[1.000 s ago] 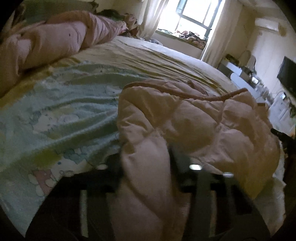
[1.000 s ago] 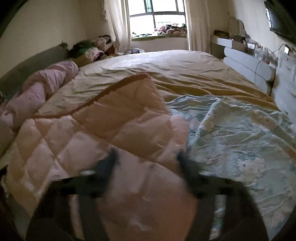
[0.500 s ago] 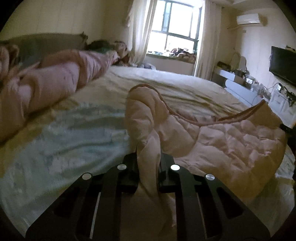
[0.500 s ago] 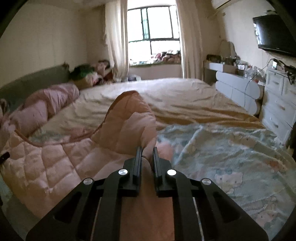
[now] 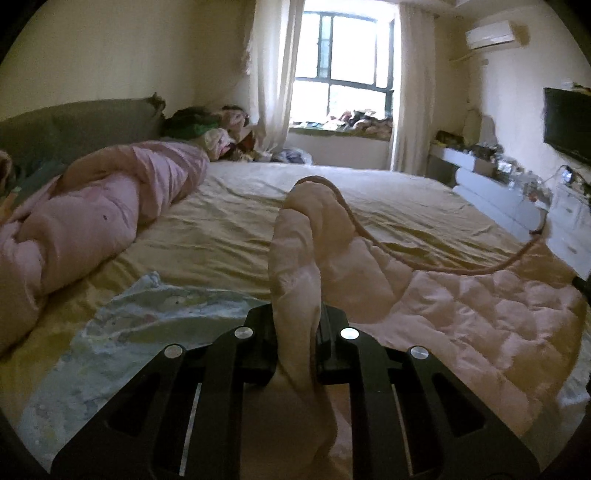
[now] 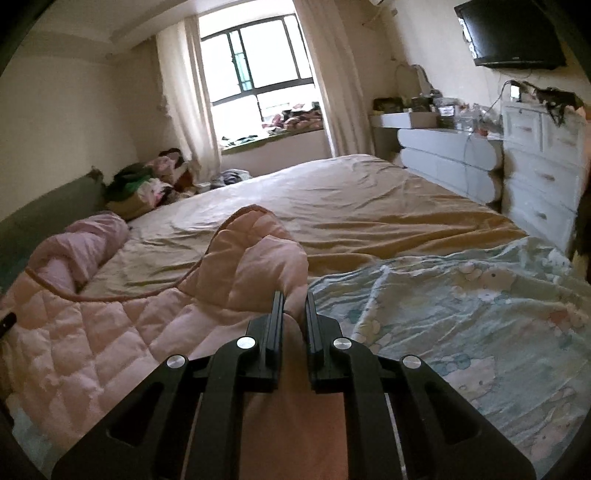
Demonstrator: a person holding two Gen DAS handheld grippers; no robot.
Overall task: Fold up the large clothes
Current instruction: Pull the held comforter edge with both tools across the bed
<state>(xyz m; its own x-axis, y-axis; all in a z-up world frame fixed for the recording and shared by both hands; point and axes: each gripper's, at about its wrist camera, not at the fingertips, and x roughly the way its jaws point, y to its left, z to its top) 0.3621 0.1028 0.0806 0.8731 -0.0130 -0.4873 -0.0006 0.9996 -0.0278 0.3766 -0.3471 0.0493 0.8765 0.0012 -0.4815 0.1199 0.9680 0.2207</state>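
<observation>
Since a second ago both grippers have come up off the bed, and the pink quilt's two corners now stand raised where the quilt had lain slumped over the fingers. The left gripper [image 5: 295,332] is clamped narrow on a thick upright fold of the pink quilt [image 5: 461,317], which rises toward 12 o'clock from the jaws and spills away toward 3 o'clock across the bed [image 5: 369,206]. The right gripper [image 6: 294,317] pinches another bunched corner of the same quilt [image 6: 92,332], the bulk lying off toward 9 o'clock. Only the left view shows the air conditioner [image 5: 489,35] high on the wall; only the right view takes in the white dresser [image 6: 539,184] at 3 o'clock. Both show the cartoon-print sheet [image 6: 461,314] under the quilt and the rolled pink duvet [image 5: 92,221] along the headboard side. The quilt is pale pink, diamond-stitched and puffy, edged in darker piping [image 5: 424,258] that sags in a loose curve between the two raised corners.
</observation>
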